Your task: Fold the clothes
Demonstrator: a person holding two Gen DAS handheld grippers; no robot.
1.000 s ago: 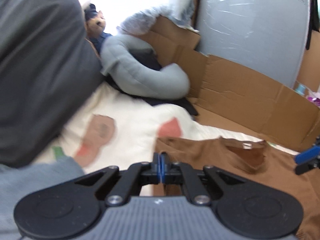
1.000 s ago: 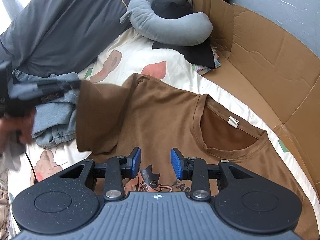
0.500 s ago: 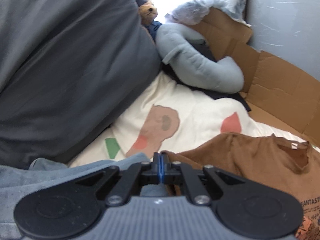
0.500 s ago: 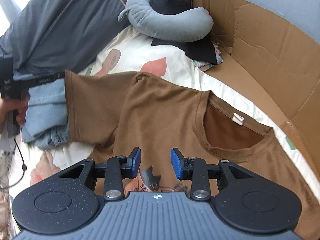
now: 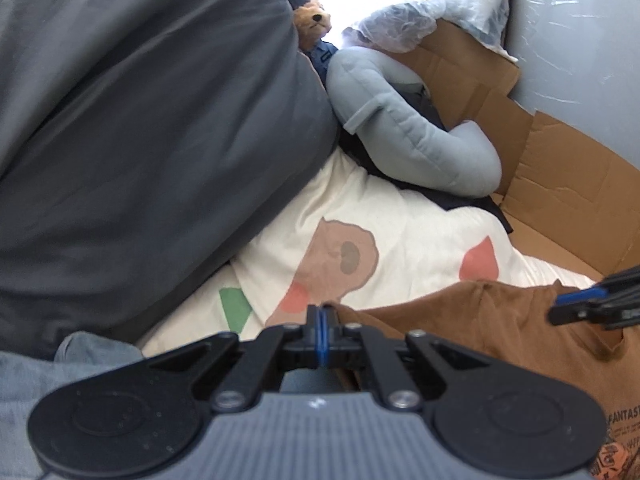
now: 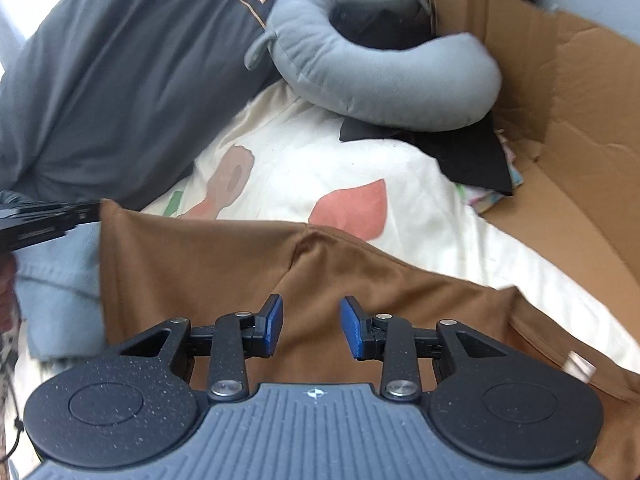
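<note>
— How many garments?
— One brown shirt (image 6: 224,256) on the sheet (image 6: 304,160), sleeve edge pinched shut in the left gripper (image 5: 321,322) at 9 o'clock.
— The right gripper (image 6: 311,326)?
— Wide apart above the shirt; bare sheet at 12.

cream patterned bedsheet (image 6: 352,168) underneath, cardboard (image 6: 568,92) lining a plastic-wrapped grey wall (image 5: 576,40), bright glare up top.

left hand-held gripper (image 5: 322,322): pads pressed together (pinching) | right hand-held gripper (image 6: 311,326): pads apart
</note>
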